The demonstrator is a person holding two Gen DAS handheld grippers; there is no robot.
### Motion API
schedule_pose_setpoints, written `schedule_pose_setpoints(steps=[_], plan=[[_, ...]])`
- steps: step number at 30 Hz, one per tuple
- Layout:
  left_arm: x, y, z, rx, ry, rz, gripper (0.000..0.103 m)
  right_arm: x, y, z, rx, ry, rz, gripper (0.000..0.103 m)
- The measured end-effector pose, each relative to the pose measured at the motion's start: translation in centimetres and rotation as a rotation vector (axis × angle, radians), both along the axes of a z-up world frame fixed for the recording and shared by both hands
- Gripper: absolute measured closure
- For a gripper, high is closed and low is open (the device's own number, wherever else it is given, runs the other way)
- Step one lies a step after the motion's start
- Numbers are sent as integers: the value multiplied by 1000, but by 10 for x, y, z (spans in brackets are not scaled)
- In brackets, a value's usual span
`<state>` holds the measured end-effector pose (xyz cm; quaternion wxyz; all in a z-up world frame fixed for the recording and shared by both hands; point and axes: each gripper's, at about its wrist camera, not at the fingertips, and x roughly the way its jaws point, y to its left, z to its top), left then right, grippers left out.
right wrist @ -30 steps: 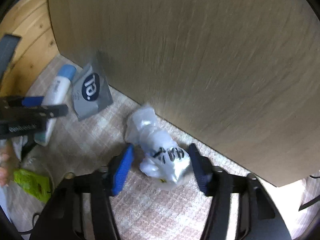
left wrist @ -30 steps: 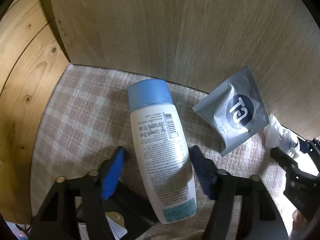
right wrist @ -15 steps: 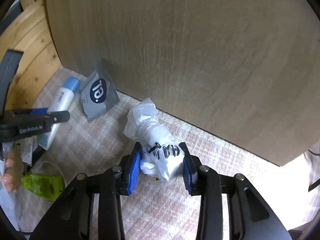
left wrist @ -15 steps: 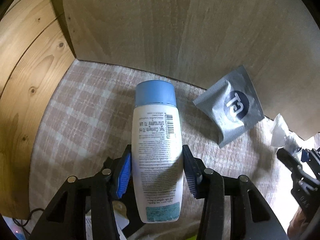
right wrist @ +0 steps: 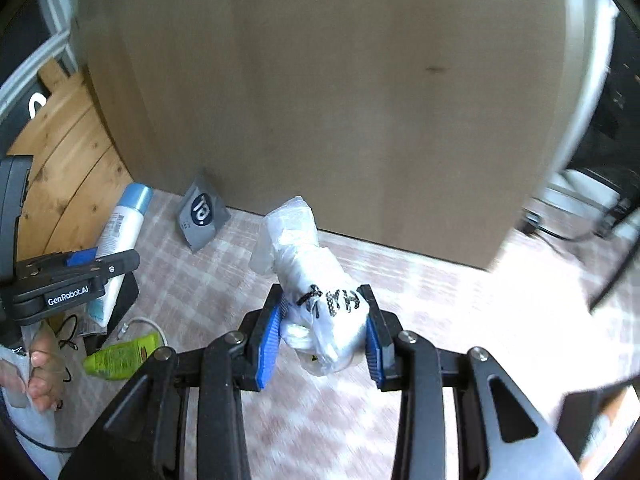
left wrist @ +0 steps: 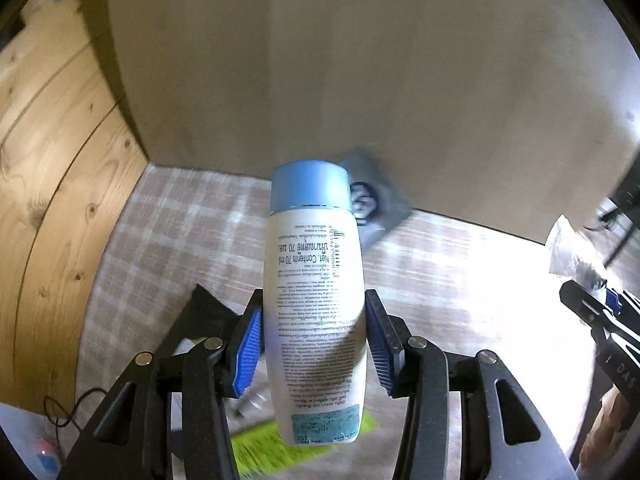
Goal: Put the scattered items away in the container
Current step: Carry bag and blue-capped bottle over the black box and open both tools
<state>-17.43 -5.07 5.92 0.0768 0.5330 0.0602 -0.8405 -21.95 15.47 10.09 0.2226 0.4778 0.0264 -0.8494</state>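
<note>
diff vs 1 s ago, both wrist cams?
Both tongs closed on their items and lifted them. The left tongs, open around the white bottle with the blue cap a second ago, now clamp it off the checked cloth. The right tongs shut on the crumpled clear plastic bag with black lettering. The grey foil sachet stayed against the wooden panel; the green packet stayed too.

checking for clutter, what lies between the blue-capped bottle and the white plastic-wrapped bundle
In the right wrist view, the grey sachet on the checked cloth lies between the bottle and the bundle.
</note>
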Motion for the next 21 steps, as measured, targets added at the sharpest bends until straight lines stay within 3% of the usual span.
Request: schedule_pose_setpoints(steps=[6,21], plan=[[4,65,36,0,38,-113,58,34,84,33,27,30,-112,68],[63,268,81,26,77,-446,58,133,285,54,29,16,-421,68]])
